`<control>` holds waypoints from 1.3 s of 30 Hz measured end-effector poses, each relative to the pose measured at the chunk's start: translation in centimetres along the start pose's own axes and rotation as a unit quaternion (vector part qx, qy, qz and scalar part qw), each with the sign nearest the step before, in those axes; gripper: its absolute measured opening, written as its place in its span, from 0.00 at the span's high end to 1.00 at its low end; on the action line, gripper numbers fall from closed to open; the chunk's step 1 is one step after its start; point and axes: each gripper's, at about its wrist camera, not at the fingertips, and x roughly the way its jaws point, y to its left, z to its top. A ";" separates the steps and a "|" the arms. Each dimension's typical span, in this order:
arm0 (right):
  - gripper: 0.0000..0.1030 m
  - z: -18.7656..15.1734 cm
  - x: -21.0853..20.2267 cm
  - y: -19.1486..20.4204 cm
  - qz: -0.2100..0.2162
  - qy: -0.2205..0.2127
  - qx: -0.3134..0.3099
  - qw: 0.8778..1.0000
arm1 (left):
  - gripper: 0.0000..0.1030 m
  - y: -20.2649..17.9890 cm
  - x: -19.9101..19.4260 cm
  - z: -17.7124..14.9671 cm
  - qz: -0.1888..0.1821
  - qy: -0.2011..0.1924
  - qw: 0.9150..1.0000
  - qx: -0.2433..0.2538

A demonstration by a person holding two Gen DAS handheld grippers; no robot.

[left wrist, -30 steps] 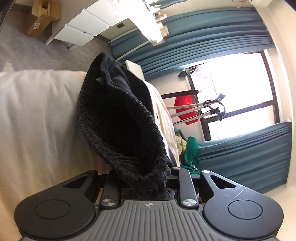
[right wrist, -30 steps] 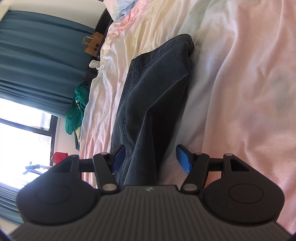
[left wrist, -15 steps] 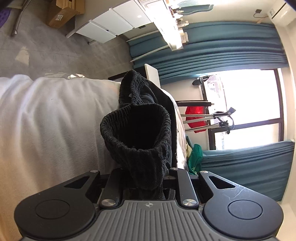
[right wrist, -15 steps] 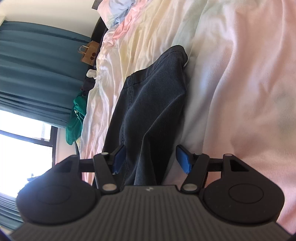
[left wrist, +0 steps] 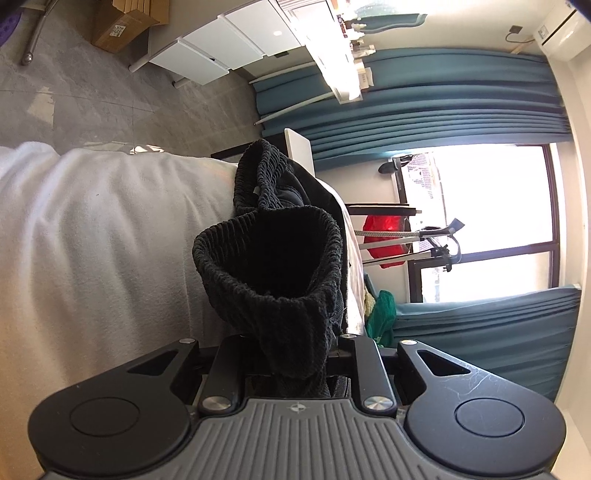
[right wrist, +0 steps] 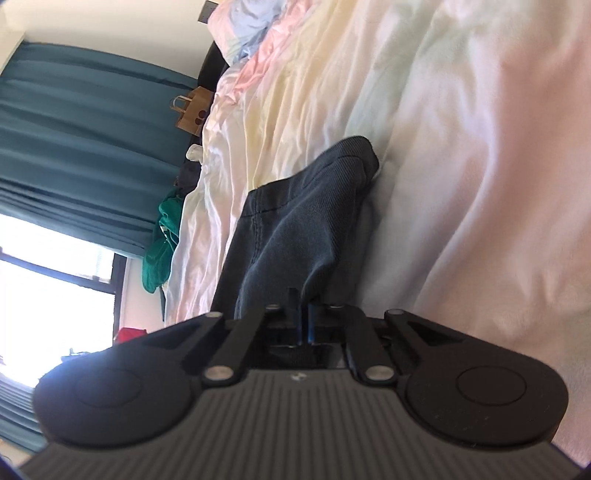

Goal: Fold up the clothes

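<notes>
A dark corduroy garment [left wrist: 280, 266] lies on the bed; its ribbed waistband curls up in the left wrist view. My left gripper [left wrist: 295, 354] is shut on the waistband and holds it lifted off the white sheet [left wrist: 96, 251]. In the right wrist view the same dark garment [right wrist: 295, 236] lies across the pastel bedsheet [right wrist: 461, 166]. My right gripper [right wrist: 301, 317] is shut on the near edge of the garment; the blue pads are pressed together with cloth between them.
Teal curtains [left wrist: 424, 96] and a bright window [left wrist: 487, 221] stand past the bed. A white drawer unit [left wrist: 229, 48] and a cardboard box [left wrist: 133, 18] sit on the grey floor. A green cloth pile [right wrist: 162, 236] and a paper bag [right wrist: 192, 110] lie beside the bed.
My right gripper has closed from open onto the garment's near edge. My left gripper has lifted and drawn the waistband towards me, bunching it.
</notes>
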 end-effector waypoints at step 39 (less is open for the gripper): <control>0.94 0.7 -5.4 -0.2 -0.223 -0.062 -0.080 0.970 | 0.77 0.5 1.3 1.6 0.100 0.024 0.992 0.079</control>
